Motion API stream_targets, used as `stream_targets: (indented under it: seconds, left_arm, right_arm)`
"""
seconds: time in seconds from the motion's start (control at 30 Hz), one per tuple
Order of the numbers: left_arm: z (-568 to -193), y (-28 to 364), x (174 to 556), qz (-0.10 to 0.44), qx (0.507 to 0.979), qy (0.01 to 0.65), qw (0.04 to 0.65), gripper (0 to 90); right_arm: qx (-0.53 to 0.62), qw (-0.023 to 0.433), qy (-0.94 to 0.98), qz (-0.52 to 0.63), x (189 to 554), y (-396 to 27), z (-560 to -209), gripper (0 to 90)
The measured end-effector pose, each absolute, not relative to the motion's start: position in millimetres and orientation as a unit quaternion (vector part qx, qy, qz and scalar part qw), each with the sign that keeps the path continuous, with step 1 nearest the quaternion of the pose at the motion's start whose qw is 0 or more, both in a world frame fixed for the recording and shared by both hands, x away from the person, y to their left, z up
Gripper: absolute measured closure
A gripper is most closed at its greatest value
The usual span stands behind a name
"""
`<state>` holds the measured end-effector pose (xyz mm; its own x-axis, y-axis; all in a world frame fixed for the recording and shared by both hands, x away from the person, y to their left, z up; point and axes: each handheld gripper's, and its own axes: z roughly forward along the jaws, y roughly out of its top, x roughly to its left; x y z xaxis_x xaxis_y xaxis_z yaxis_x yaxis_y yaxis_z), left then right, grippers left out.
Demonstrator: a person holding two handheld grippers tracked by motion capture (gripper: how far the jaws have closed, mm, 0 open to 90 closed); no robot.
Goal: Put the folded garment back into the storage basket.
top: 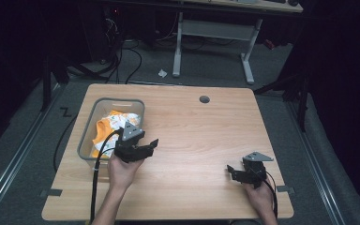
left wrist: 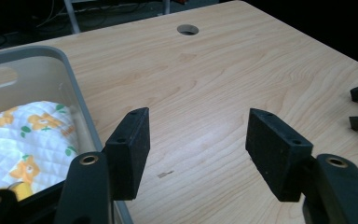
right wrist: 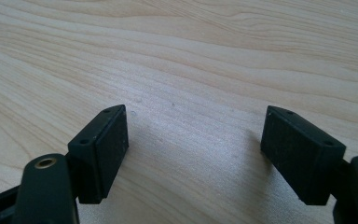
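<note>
beside the right wall of the clear plastic bin (top: 88,136), where the white quilted cloth with orange flowers (left wrist: 25,135) lies inside, the left gripper (left wrist: 196,149) hangs with jaws spread and empty over the wooden table (top: 201,140), while the right gripper (right wrist: 193,154) rests spread and empty well apart.

The high view looks forward and down over the whole table (top: 201,140). Both gripper views sit low, close to its wood — their shared ground.
</note>
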<state>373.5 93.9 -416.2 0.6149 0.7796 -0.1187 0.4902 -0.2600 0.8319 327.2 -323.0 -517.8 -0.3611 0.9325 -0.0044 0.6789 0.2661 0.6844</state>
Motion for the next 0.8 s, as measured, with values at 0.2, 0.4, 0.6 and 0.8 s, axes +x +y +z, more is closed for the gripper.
stream_targets:
  seconds: [0.2,0.4,0.6,0.8]
  left_arm:
    - [-423,87,371,0.150,0.782,0.404,0.450,40.0]
    - [-430,82,368,0.141,0.783,0.404,0.451,40.0]
    - [-437,77,365,0.132,0.785,0.402,0.452,40.0]
    - [-448,69,362,0.121,0.789,0.401,0.450,39.9]
  right_arm:
    - [0.525,0.210,0.768,0.302,327,-323,-518,23.5]
    - [0.524,0.210,0.768,0.302,327,-323,-518,23.5]
    - [0.525,0.210,0.768,0.302,327,-323,-518,23.5]
    - [0.525,0.210,0.767,0.302,327,-323,-518,23.5]
